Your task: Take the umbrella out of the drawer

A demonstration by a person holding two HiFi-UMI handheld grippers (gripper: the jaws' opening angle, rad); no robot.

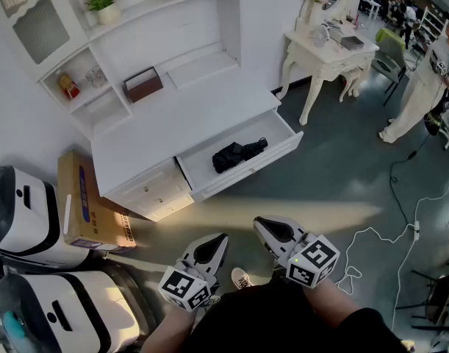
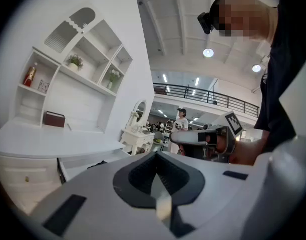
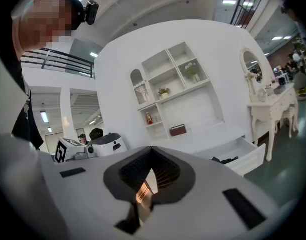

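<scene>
A black folded umbrella [image 1: 239, 154] lies in the pulled-out drawer [image 1: 279, 144] of a white cabinet [image 1: 158, 127]. Both grippers hang in front of it at floor side, well short of the drawer. My left gripper [image 1: 220, 239] is shut and holds nothing. To its right, my right gripper [image 1: 261, 224] also has its jaws together, empty. In the left gripper view the shut left gripper [image 2: 154, 157] points toward the drawer [image 2: 75, 165]. From the right gripper [image 3: 151, 152], the umbrella [image 3: 226, 160] shows as a dark lump in the drawer [image 3: 249, 156].
A cardboard box [image 1: 88, 204] and two white machines [image 1: 33, 219] stand left of the cabinet. At the back right stands a white dressing table [image 1: 327, 50], with a person [image 1: 422, 87] beyond it. A white cable [image 1: 386, 234] trails over the floor at right. A brown box [image 1: 143, 84] sits on the cabinet top.
</scene>
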